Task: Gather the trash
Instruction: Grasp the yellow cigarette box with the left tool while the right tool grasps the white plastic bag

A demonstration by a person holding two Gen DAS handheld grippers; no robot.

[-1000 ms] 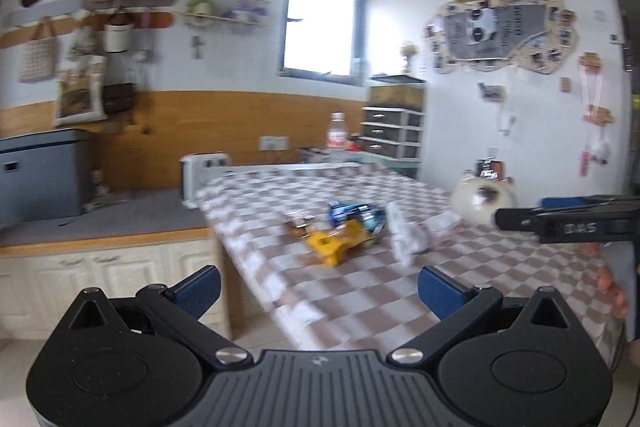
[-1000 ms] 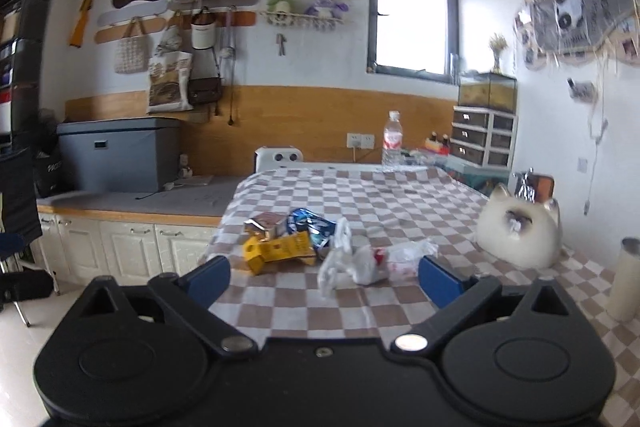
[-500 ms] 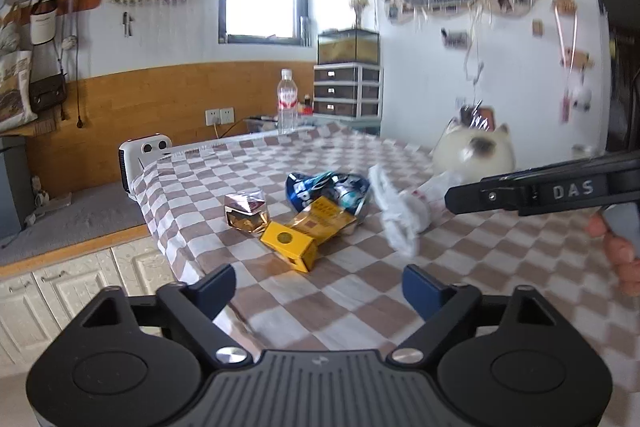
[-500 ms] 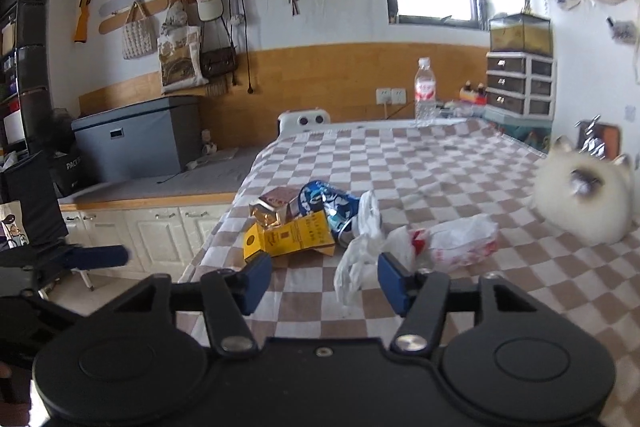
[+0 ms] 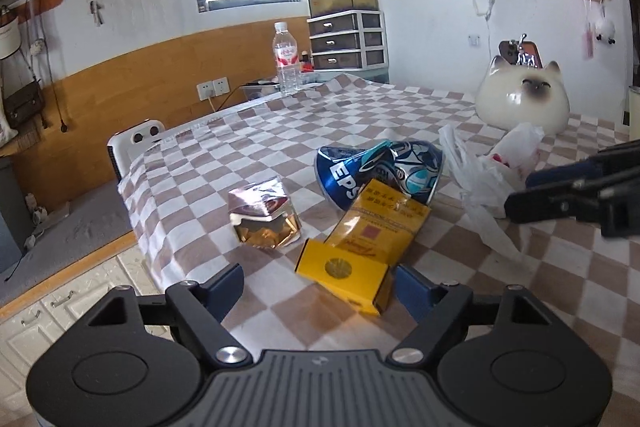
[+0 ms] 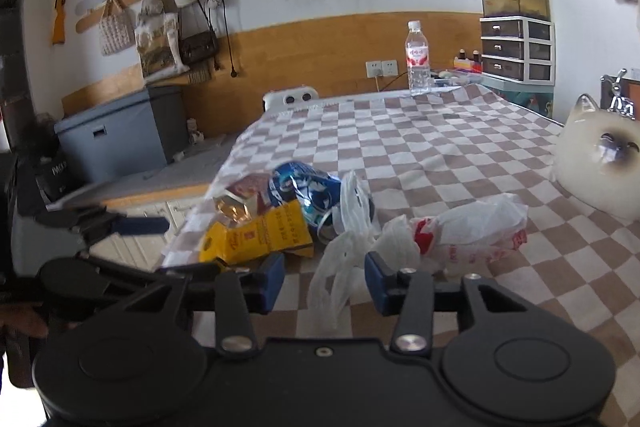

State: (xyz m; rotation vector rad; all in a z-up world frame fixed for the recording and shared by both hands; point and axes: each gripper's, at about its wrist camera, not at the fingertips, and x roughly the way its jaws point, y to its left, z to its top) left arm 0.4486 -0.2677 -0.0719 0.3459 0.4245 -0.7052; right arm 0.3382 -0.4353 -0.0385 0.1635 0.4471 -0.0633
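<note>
Fingers of the left gripper [image 5: 318, 281] stand apart with the near end of the yellow carton [image 5: 362, 247] between them; the right pad is just beside the carton's corner, the left pad well clear, nothing clamped, and those jaws have just been closing. From the left wrist view, the carton lies close to the table's [image 5: 192, 187] near-left edge, where the checkered cloth drops toward the cabinets. Behind the carton sits the crushed blue can [image 5: 376, 173], touching it, with a shiny foil wrapper [image 5: 264, 213] to the left on open cloth. Right of the can lies the white plastic bag [image 5: 488, 179], and the right gripper [image 5: 568, 193] reaches in from the right edge against it. Far behind, bare cloth runs to a water bottle [image 5: 286, 57] and a cat figurine [image 5: 522, 97]. Over to the right wrist view: the right gripper [image 6: 324, 281] has its blue pads either side of a loose strand of the bag [image 6: 460, 231], not pressing on it, and its jaws have just been closing too. Open checkered cloth stretches right of the bag toward the figurine [image 6: 600, 163]. At left, past the table edge, the left gripper [image 6: 120, 227] points in toward the carton [image 6: 260, 237], tilted slightly down.
</note>
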